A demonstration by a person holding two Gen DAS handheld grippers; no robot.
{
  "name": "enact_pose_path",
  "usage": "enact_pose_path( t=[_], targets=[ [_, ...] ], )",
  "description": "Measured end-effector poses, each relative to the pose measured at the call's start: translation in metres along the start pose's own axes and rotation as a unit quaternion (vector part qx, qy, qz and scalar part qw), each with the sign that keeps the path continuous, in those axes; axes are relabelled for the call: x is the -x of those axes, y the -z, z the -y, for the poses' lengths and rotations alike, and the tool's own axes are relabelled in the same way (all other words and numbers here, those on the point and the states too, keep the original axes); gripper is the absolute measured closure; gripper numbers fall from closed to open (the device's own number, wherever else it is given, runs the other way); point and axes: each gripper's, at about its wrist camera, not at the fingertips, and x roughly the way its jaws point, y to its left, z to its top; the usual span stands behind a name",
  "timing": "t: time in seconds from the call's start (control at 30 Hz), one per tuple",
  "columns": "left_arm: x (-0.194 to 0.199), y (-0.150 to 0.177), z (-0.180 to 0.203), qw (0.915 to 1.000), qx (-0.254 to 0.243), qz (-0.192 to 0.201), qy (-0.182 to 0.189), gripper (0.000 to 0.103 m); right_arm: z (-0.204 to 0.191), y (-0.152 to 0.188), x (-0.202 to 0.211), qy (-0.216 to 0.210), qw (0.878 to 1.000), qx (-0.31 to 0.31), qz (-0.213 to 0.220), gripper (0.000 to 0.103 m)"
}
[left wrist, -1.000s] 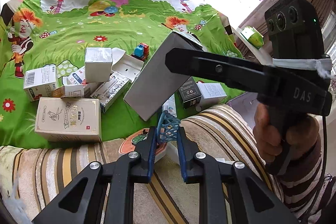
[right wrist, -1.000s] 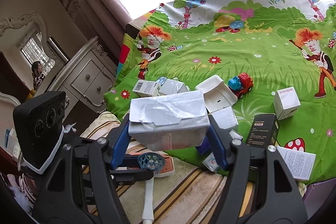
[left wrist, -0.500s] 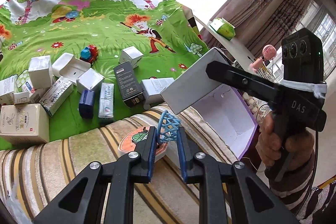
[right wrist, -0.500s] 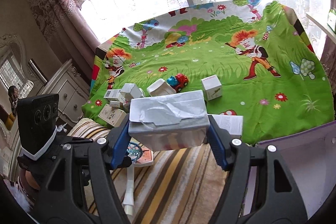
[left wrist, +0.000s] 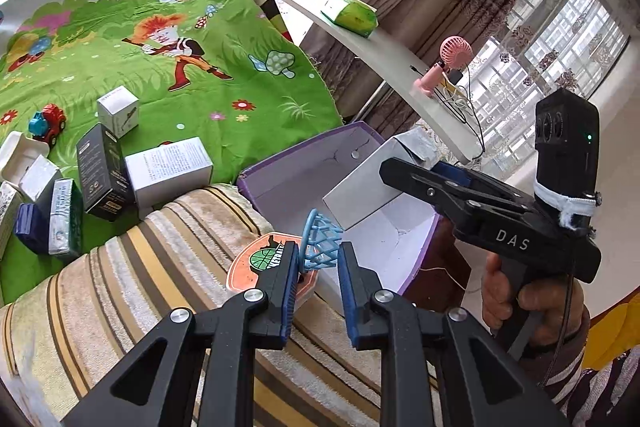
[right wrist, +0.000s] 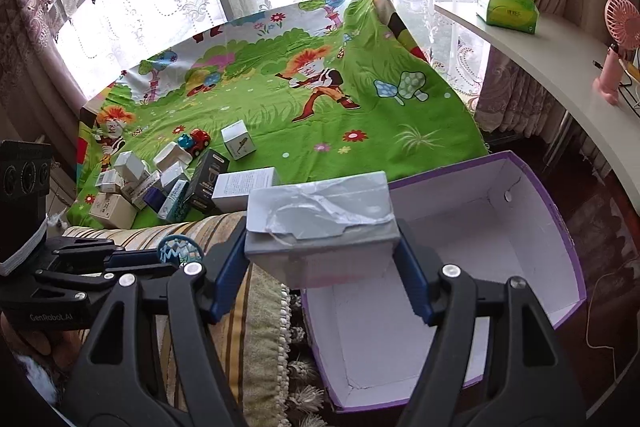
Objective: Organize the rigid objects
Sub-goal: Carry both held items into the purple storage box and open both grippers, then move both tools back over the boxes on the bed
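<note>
While your right gripper point(right wrist: 322, 281) clamps the torn grey carton point(right wrist: 320, 223) between both pads, the carton hangs over the near-left edge of the open purple bin point(right wrist: 560, 235), which spreads ahead and right of the jaws; your left gripper point(left wrist: 318, 267) pinches a small blue toy hoop point(left wrist: 320, 241) at its fingertips, above the striped cushion point(left wrist: 140, 267); farther left, loose boxes point(left wrist: 168, 169) lie scattered on the green cartoon sheet point(left wrist: 240, 59).

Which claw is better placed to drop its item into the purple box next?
Right. The right claw holds the grey carton over the purple box; the left claw holds the toy hoop over the sofa.
</note>
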Motion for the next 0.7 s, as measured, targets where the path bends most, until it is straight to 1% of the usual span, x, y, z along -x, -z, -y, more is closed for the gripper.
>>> enact_pose_path(
  t=[0.03, 0.07, 0.1, 0.13, 0.2, 0.27, 0.43, 0.7],
  targets=[
    [-0.002, 0.0, 0.002, 1.0, -0.001, -0.003, -0.005, 0.067, 0.003, 0.001, 0.0, 0.01, 1.0, 0.0, -0.003, 0.031],
    [-0.003, 0.001, 0.002, 0.9999, -0.001, -0.004, -0.009, 0.059, 0.006, 0.002, 0.0, 0.017, 1.0, -0.001, -0.005, 0.031],
    [-0.001, 0.002, 0.001, 0.9999, 0.0, -0.001, -0.01, 0.047, 0.008, 0.002, -0.001, 0.021, 1.0, -0.004, -0.006, 0.031],
    [0.002, 0.003, 0.0, 0.9999, 0.003, 0.003, -0.011, 0.043, 0.011, 0.003, -0.002, 0.023, 1.0, -0.01, -0.006, 0.031],
    [0.007, 0.003, -0.004, 0.9998, 0.009, 0.009, -0.015, 0.043, 0.015, 0.004, -0.003, 0.027, 0.999, -0.02, -0.007, 0.029],
    [0.012, 0.004, -0.009, 0.9995, 0.016, 0.017, -0.023, 0.043, 0.015, 0.004, -0.002, 0.03, 0.999, -0.026, -0.002, 0.021],
    [0.022, 0.008, -0.021, 0.9987, 0.036, 0.029, -0.023, 0.043, 0.012, 0.004, 0.001, 0.034, 0.999, -0.024, 0.012, 0.019],
    [0.044, 0.012, -0.045, 0.9956, 0.069, 0.052, -0.037, 0.043, -0.001, 0.002, -0.004, 0.03, 0.999, -0.008, 0.008, 0.019]
  ],
)
